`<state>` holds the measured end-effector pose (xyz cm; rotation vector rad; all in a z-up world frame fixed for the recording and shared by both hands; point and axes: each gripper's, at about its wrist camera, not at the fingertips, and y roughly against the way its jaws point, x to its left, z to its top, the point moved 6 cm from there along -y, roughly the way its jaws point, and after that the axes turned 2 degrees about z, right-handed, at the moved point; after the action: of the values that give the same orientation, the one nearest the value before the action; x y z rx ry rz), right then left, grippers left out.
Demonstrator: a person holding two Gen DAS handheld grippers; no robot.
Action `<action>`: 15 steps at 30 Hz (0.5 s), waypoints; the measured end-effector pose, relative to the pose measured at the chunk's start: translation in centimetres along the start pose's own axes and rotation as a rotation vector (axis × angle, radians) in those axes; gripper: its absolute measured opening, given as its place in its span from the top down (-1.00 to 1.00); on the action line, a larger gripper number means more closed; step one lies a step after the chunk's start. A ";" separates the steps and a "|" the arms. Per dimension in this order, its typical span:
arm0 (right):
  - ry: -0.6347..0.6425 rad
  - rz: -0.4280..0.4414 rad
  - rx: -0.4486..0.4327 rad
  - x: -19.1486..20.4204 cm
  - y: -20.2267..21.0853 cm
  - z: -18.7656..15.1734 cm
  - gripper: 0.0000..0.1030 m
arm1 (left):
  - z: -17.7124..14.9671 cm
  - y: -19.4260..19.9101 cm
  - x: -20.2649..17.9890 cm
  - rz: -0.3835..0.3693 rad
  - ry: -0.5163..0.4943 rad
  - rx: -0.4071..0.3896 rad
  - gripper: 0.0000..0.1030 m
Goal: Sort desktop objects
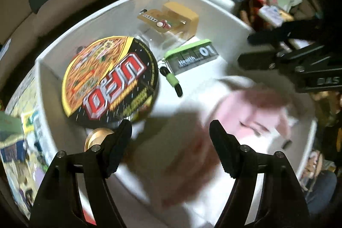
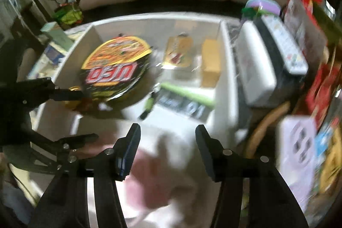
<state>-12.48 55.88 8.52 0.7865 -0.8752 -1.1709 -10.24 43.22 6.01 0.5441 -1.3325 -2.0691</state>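
— Well, where's the noodle bowl (image 1: 110, 78)?
— Lying tilted in the white box (image 1: 102, 5), beside the green-edged calendar block (image 1: 191, 56).
— And the hand-held grippers?
— Left hand-held gripper (image 1: 171, 131) gapes, empty, above something blurry and pink (image 1: 252, 108). Right hand-held gripper (image 2: 167, 134) stands apart too, gripping nothing.

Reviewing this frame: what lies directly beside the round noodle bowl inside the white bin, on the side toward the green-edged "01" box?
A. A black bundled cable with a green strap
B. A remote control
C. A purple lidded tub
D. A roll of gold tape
A: the black bundled cable with a green strap lies between the noodle bowl and the green-edged box in the white bin.
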 end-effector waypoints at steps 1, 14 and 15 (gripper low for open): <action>-0.021 0.026 -0.002 0.4 0.2 -0.6 -0.07 | -0.2 0.8 0.0 -0.011 0.013 -0.016 -0.43; -0.067 0.228 -0.086 9.3 4.6 -5.8 -1.00 | -9.2 9.8 -0.4 -0.074 0.211 -0.203 -1.00; -0.062 0.239 -0.091 10.1 4.7 -6.1 -1.00 | -9.9 10.1 -0.2 -0.075 0.222 -0.209 -1.00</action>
<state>-3.45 47.46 11.55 0.5571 -0.9339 -1.0196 -1.12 33.77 11.17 0.7167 -0.9697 -2.1065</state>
